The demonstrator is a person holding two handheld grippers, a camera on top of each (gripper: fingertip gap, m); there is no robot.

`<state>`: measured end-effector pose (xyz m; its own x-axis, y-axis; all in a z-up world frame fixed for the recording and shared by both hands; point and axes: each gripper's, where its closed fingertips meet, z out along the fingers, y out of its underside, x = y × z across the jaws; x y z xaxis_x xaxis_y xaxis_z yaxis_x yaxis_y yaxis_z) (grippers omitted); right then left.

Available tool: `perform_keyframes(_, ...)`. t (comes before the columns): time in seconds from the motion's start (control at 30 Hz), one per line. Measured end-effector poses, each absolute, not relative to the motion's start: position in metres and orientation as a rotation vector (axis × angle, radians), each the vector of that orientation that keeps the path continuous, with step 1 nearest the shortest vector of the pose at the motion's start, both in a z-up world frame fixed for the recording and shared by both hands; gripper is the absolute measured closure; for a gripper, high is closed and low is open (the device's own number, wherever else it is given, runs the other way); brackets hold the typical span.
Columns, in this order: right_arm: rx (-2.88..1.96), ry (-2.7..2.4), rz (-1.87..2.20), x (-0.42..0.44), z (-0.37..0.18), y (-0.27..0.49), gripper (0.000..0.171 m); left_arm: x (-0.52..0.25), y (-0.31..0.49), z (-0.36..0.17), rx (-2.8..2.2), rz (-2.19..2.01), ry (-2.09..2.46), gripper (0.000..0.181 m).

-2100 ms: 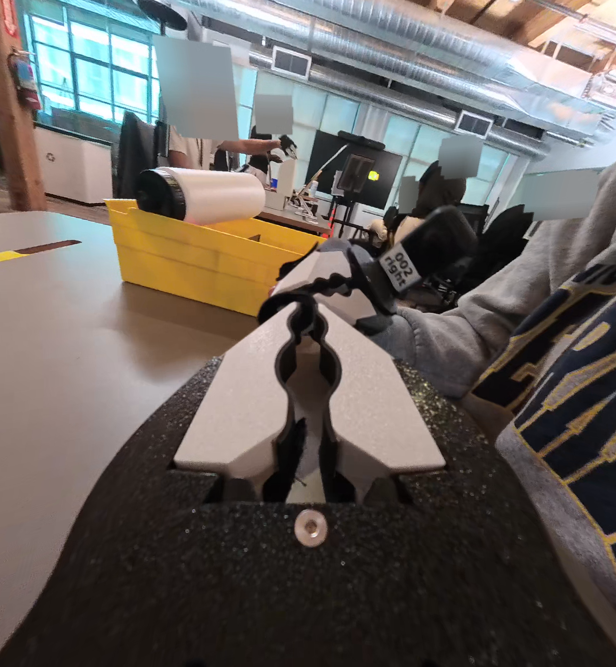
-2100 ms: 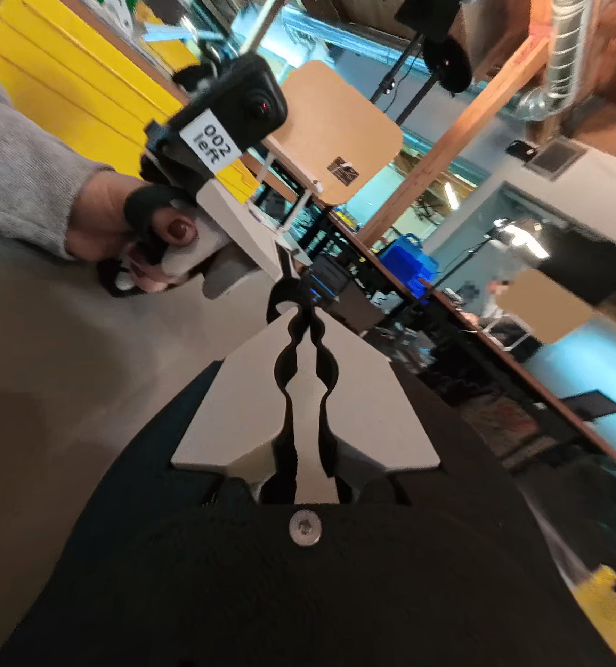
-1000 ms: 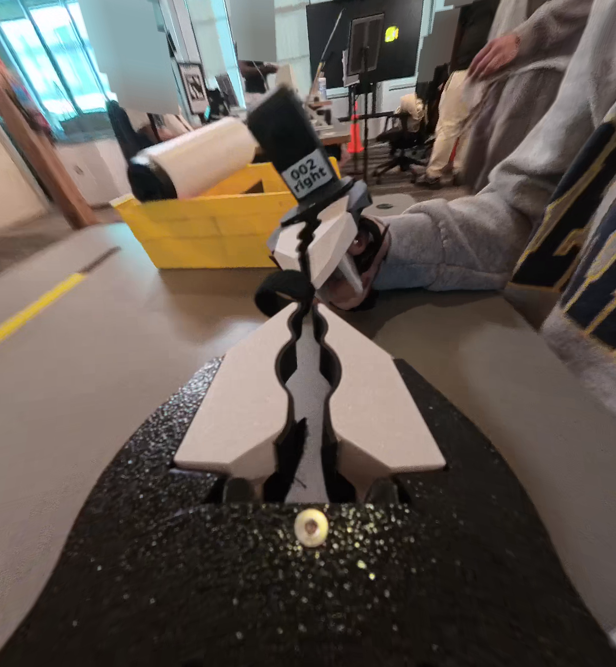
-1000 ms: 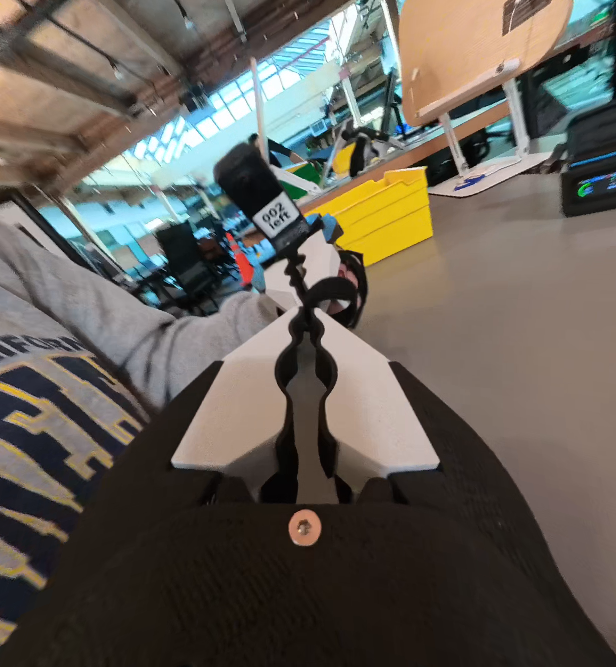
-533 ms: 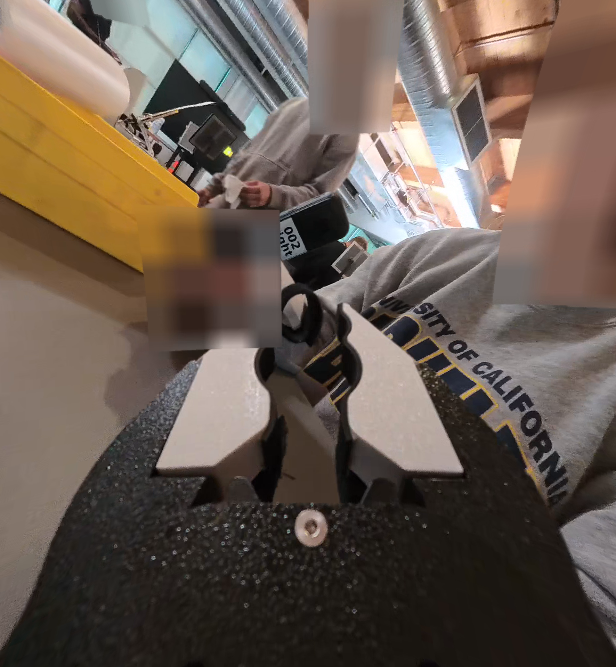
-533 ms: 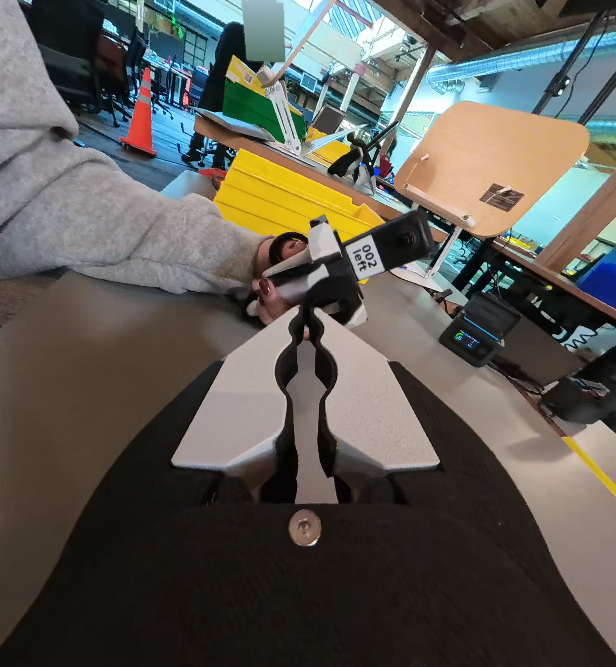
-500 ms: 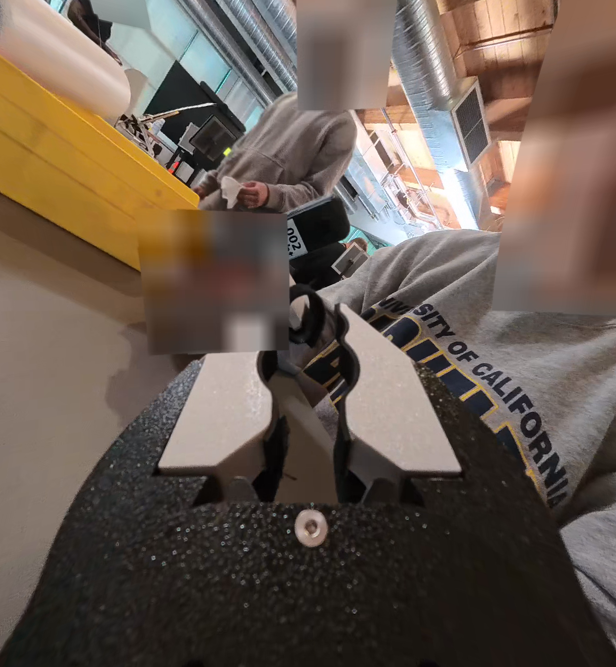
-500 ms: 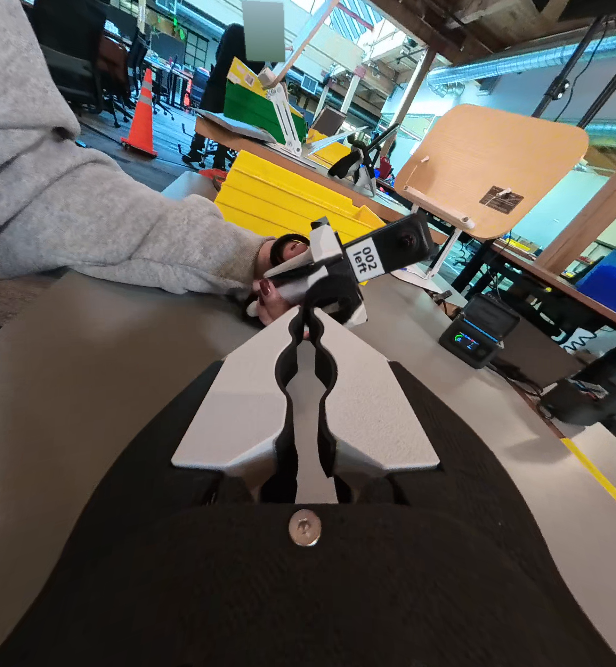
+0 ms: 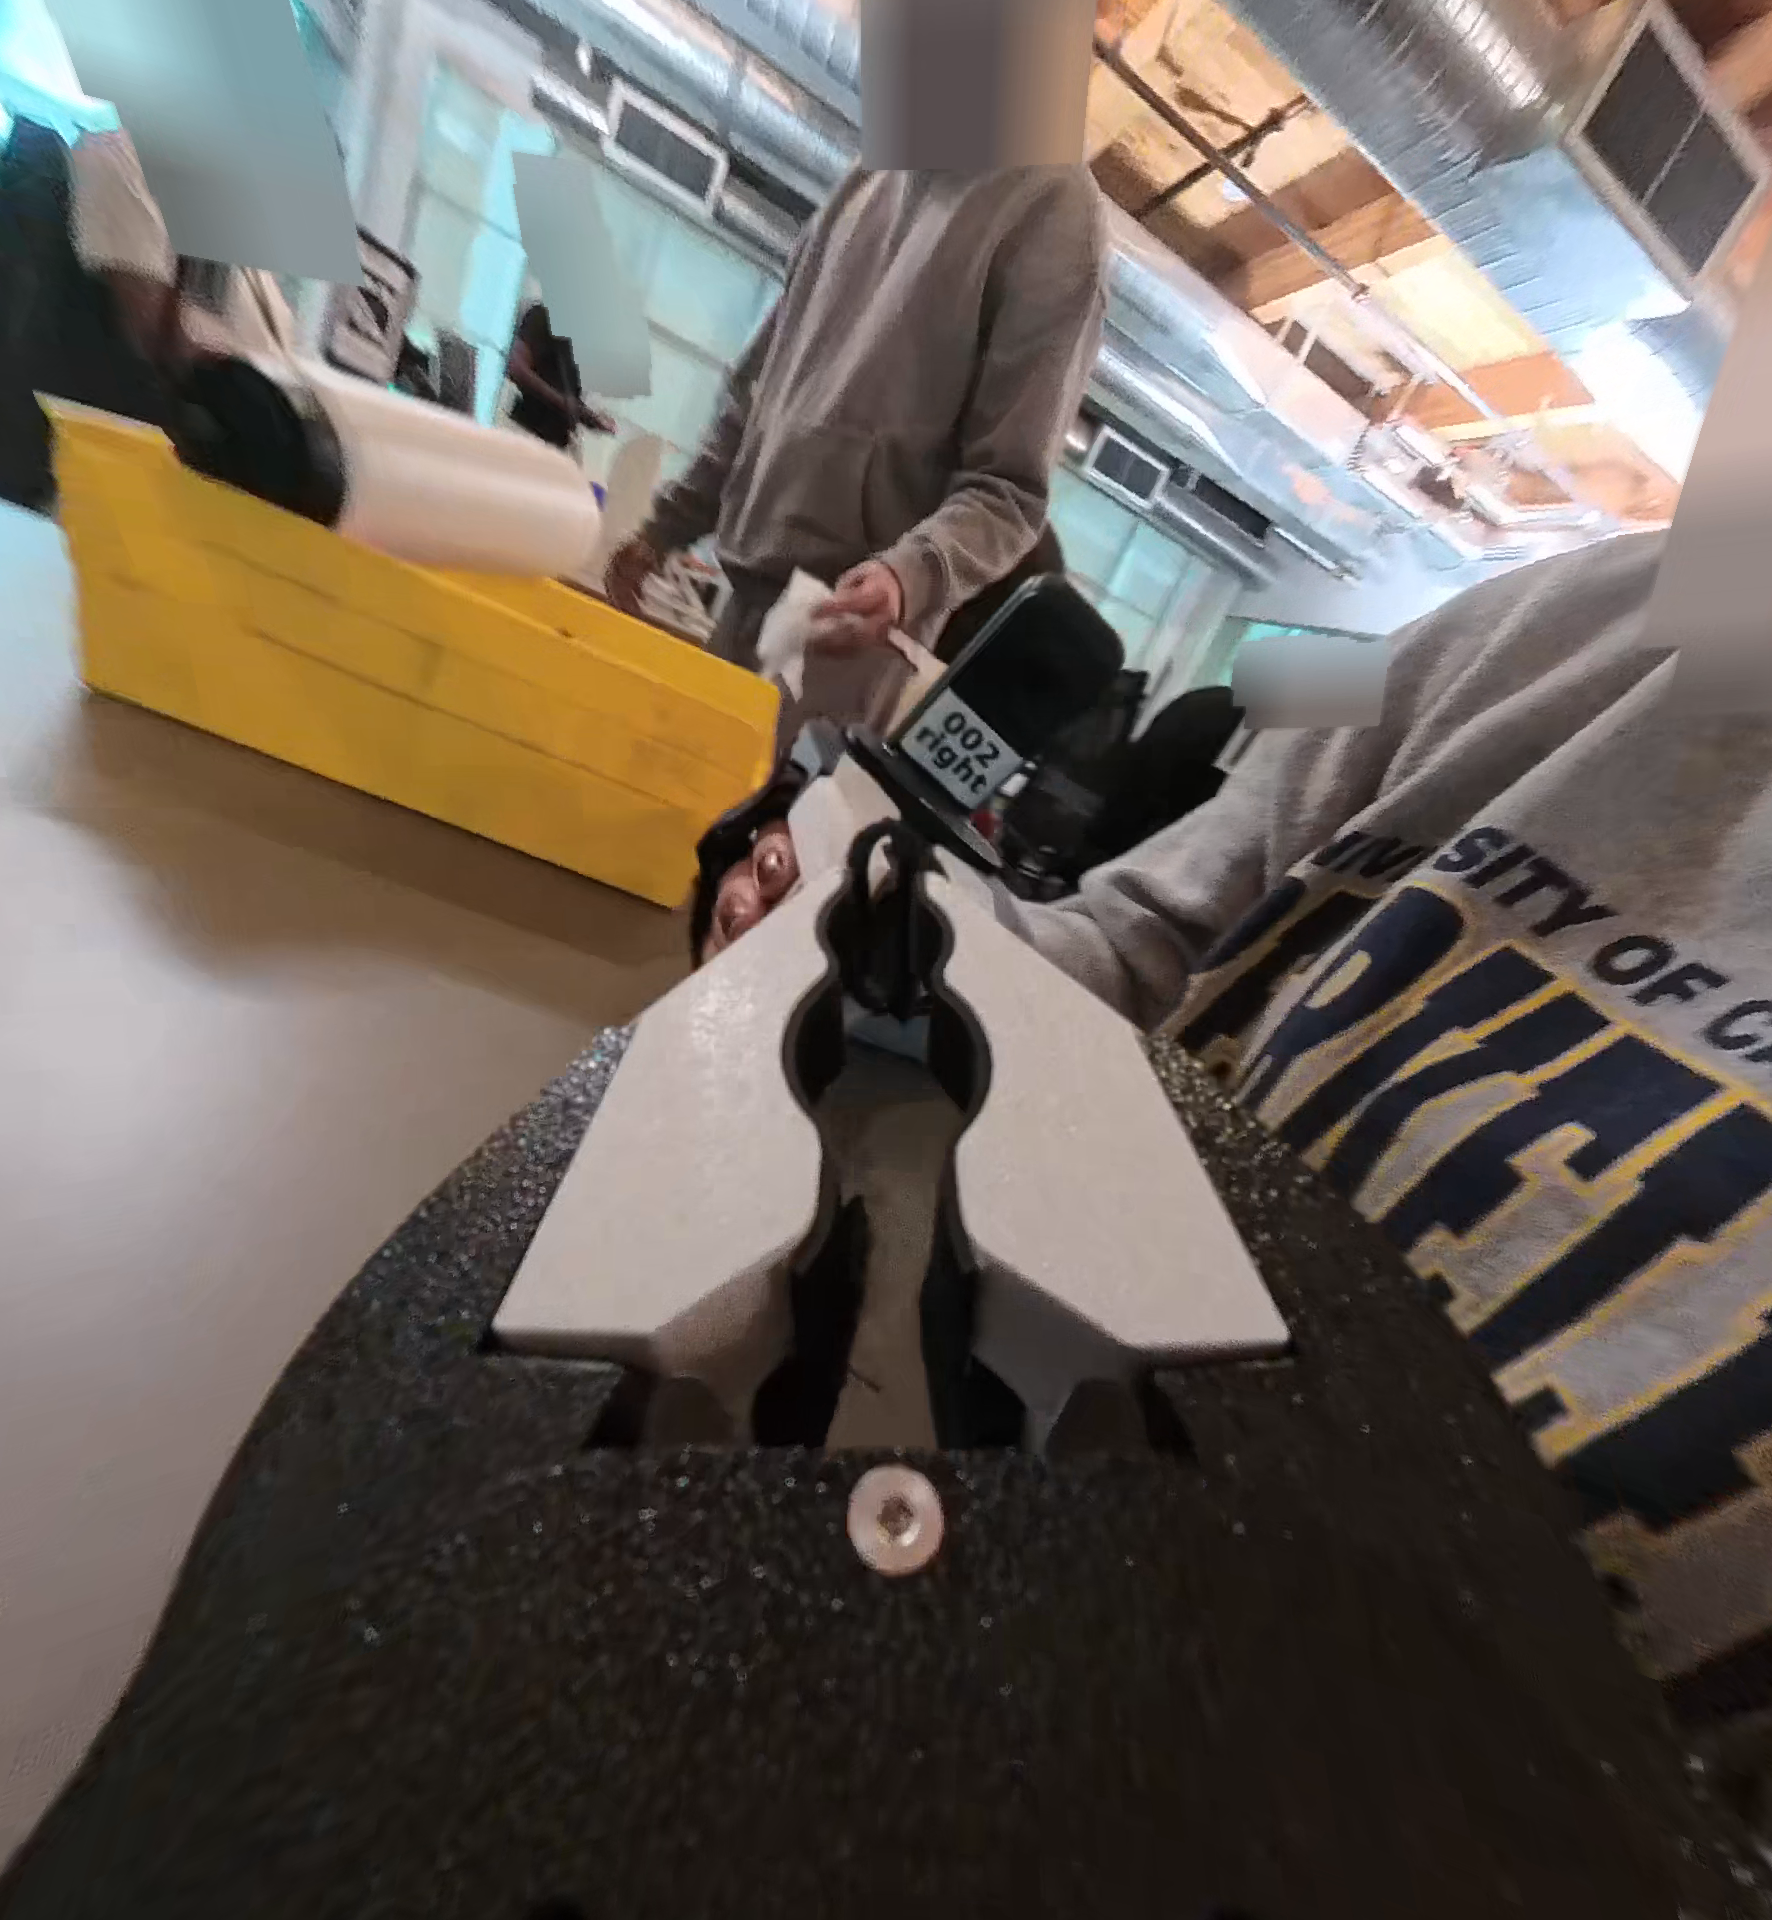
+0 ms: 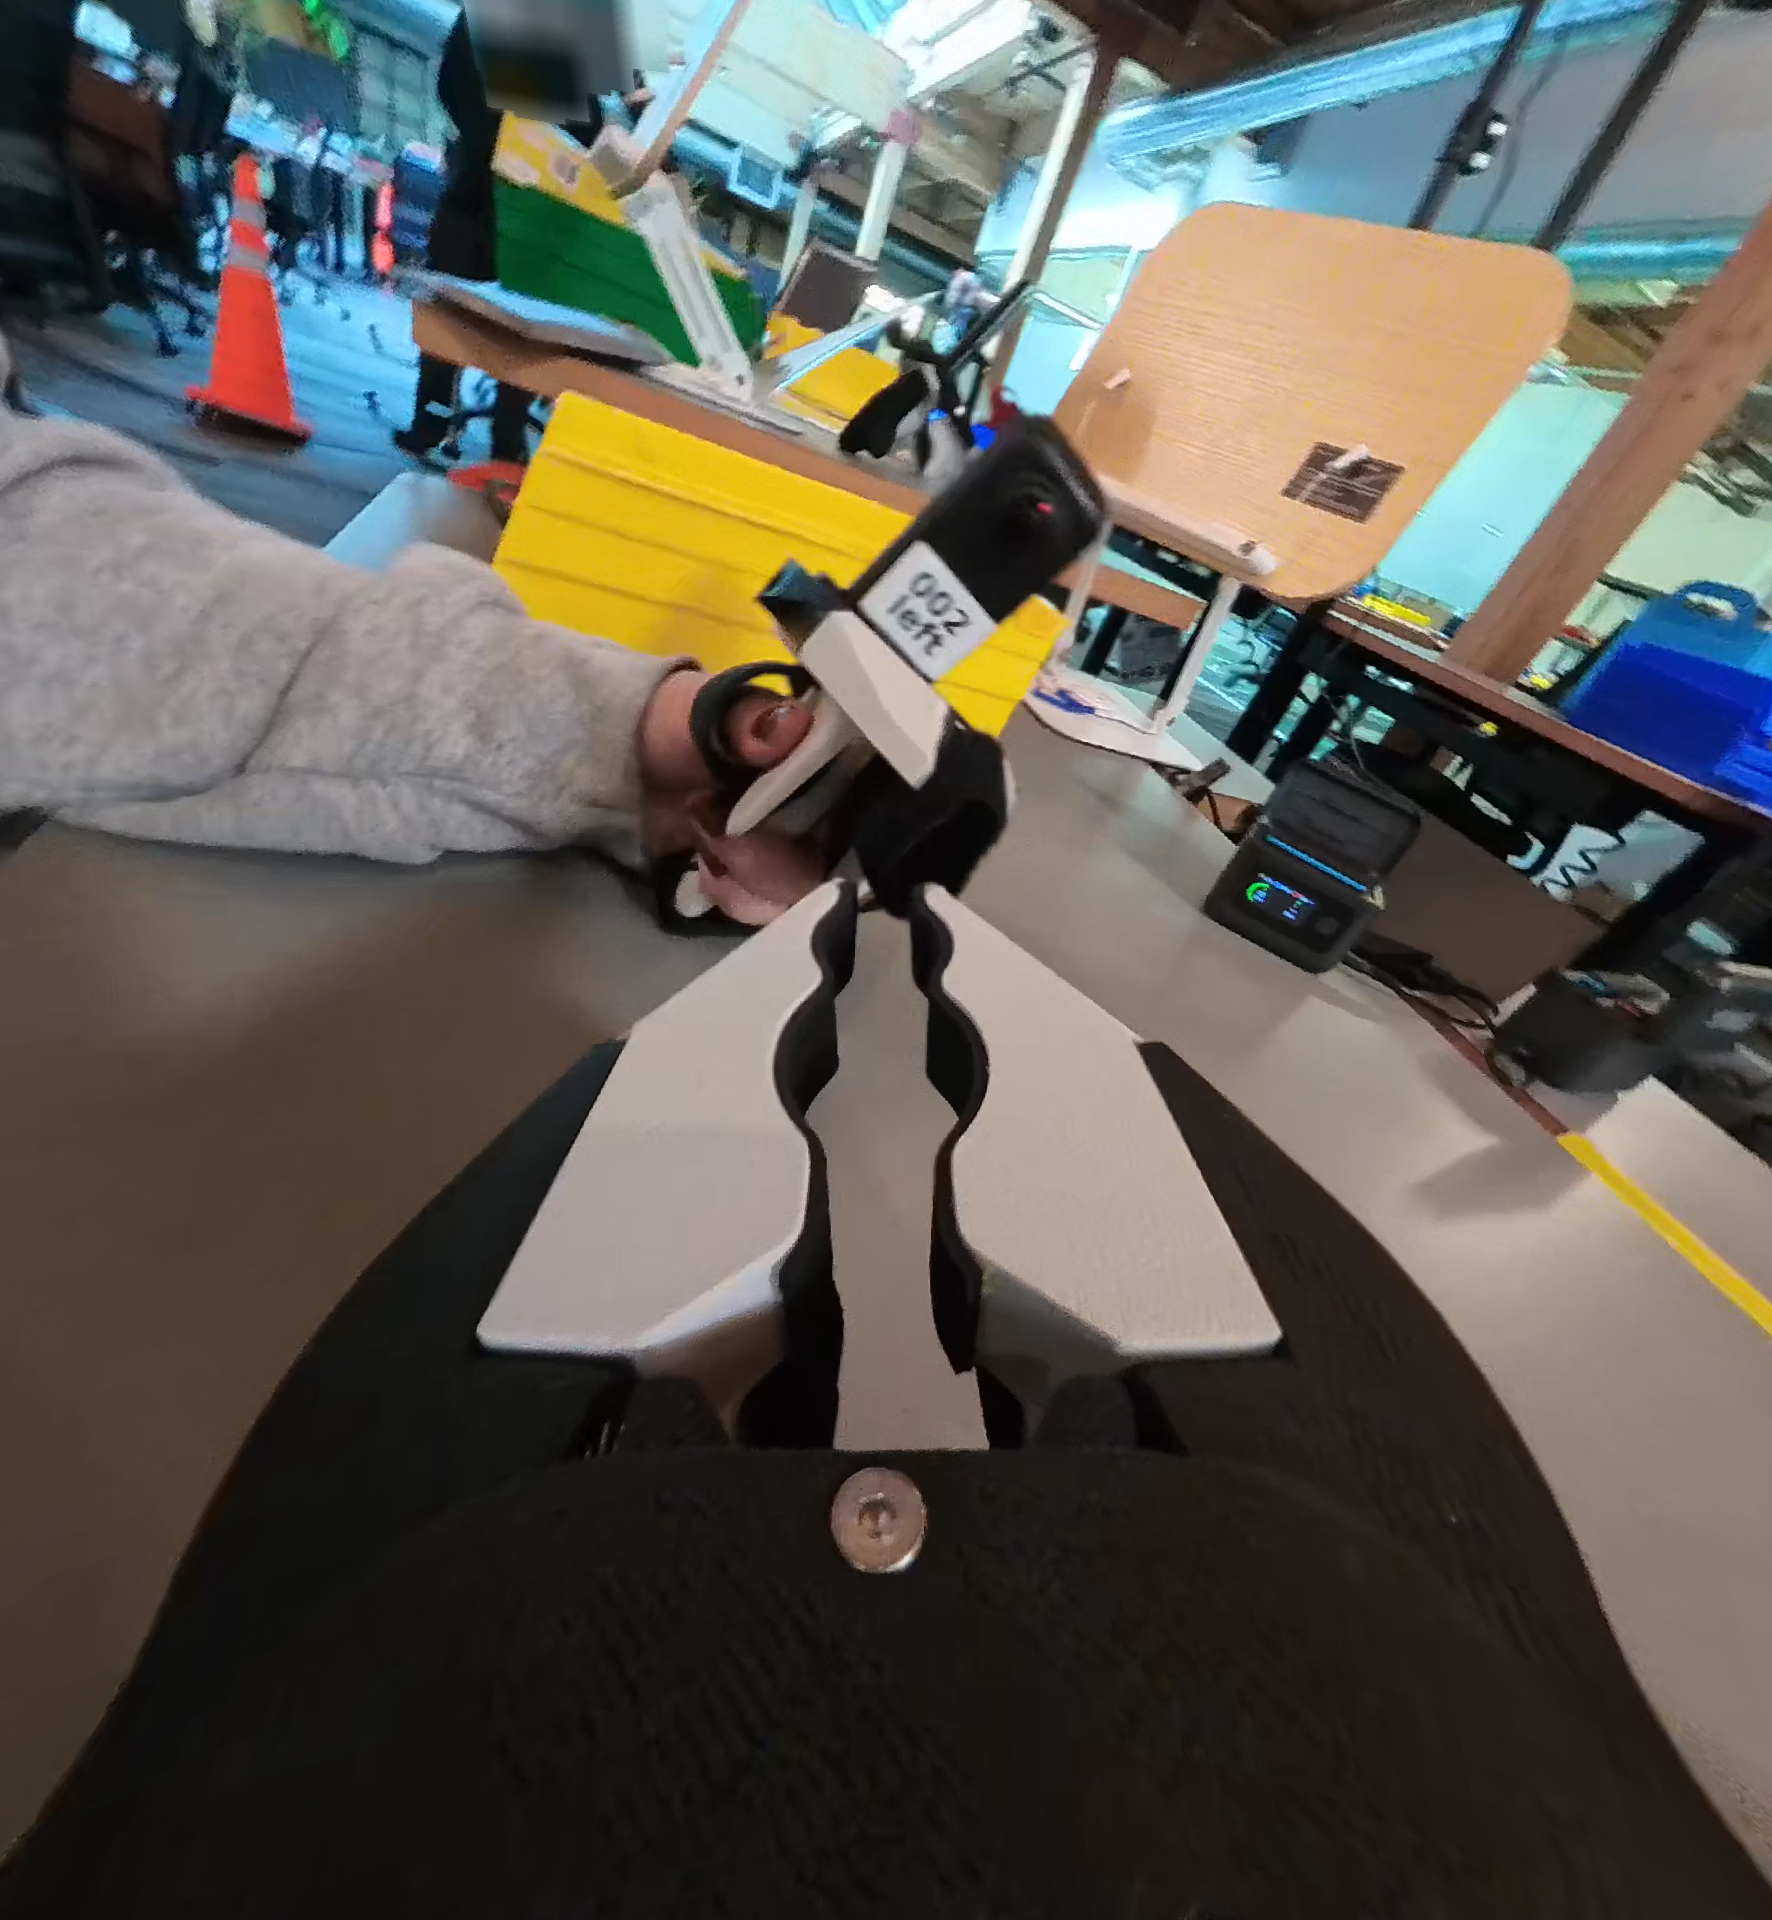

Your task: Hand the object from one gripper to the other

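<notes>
Handover at the pinch, both grippers nose to nose above the table (image 10: 238, 1039).

Fingers of my left gripper (image 9: 887, 904) sat close together with the black loop (image 9: 882, 951) caught between their tips, so I judged that side clamped on it. My right gripper (image 10: 882, 904) had its fingers a narrow gap apart, tips touching the same dark bunch just under the left one; I could not tell whether they still pinched it. I read this as the transfer itself. Next I would want one side confirmed tight, the other eased apart, then a slow straight pull away.
</notes>
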<state>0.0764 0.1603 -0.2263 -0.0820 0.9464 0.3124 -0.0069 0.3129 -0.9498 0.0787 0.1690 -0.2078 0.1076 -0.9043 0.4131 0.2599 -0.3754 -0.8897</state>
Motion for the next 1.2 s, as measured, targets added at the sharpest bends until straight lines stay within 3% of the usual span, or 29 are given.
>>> perform_keyframes(0.23,-1.19,-1.212,1.366,0.068,-0.218,0.171,0.142,0.079,0.167,-0.19,-1.209,-1.325,0.72,0.177)
perform_keyframes(0.47,-1.146,-1.179,1.445,0.068,-0.207,0.164,0.164,0.079,0.167,-0.186,-1.181,-1.387,0.682,0.173)
perform_keyframes(0.63,-1.091,-1.202,1.061,0.076,-0.201,0.185,0.171,0.067,0.187,-0.195,-1.325,-1.46,0.515,0.164)
perform_keyframes(0.87,-0.844,-1.314,0.099,0.087,-0.199,0.224,0.171,0.069,0.201,-0.206,-1.435,-1.57,0.366,0.141)
perform_keyframes(0.97,-0.811,-1.432,-0.031,0.083,-0.218,0.226,0.171,0.064,0.206,-0.209,-1.473,-1.533,0.346,0.14)
perform_keyframes(1.1,-1.137,-1.531,0.416,0.074,-0.249,0.211,0.171,0.047,0.212,-0.211,-1.516,-1.377,0.334,0.144)
perform_keyframes(1.2,-1.381,-1.678,0.868,0.067,-0.273,0.175,0.142,0.04,0.215,-0.214,-1.532,-1.293,0.338,0.152)
